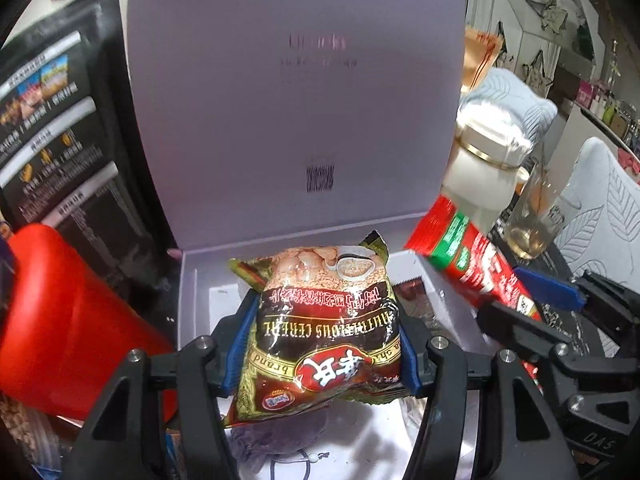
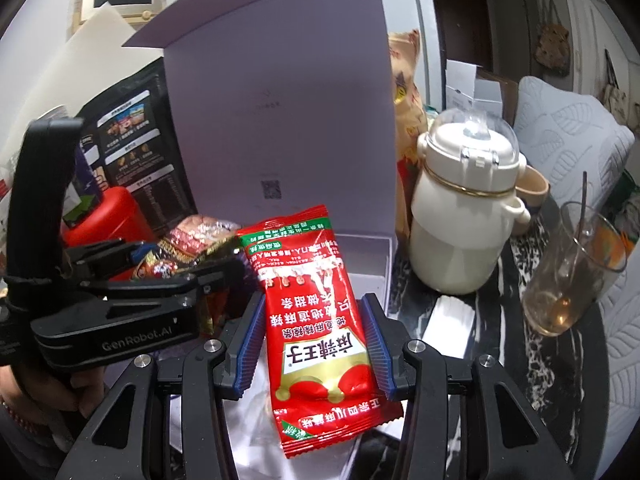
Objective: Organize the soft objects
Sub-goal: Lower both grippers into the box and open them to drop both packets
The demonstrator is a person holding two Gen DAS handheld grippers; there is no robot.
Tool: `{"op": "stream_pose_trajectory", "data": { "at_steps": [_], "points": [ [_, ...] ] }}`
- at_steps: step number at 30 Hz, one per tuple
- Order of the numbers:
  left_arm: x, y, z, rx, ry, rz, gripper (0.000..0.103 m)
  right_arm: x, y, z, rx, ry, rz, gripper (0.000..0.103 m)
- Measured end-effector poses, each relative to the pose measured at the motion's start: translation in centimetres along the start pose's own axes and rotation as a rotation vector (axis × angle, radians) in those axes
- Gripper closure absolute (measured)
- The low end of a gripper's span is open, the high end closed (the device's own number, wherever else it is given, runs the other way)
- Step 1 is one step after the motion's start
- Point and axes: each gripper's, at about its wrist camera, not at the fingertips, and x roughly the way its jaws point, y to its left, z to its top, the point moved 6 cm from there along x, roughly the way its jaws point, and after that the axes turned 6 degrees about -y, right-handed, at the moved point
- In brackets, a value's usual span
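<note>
The cereal packet, printed "NUTRITIOUS CEREAL", is clamped between the pads of the left hand-held gripper above the open lilac box. The red packet in Chinese print is pinched in the right hand-held gripper, beside the box. The lid's small lettering is too faint to read; "GenRobot.AI" shows on the left tool.

The left gripper and the right gripper are each clamping something between blue pads (both angling downward), side by side.
</note>
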Motion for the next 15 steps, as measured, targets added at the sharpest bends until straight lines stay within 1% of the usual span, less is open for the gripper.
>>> {"op": "stream_pose_trajectory", "data": {
  "at_steps": [5,9,12,15],
  "points": [
    [1.7,0.4,-1.0,-0.012,0.056,0.002,0.044,0.5,-0.1,-0.2,-0.004,0.009,-0.005,0.056],
    [2.8,0.7,-1.8,-0.027,0.109,-0.024,0.044,1.0,0.0,-0.3,-0.004,0.018,-0.004,0.056],
    [3.7,1.1,-2.2,-0.039,0.15,-0.021,0.044,1.5,0.1,-0.4,-0.005,0.03,-0.003,0.056],
    [4.1,1.5,-2.3,-0.052,0.168,-0.025,0.044,1.8,0.2,-0.5,-0.006,0.039,-0.003,0.056]
  ]
}}
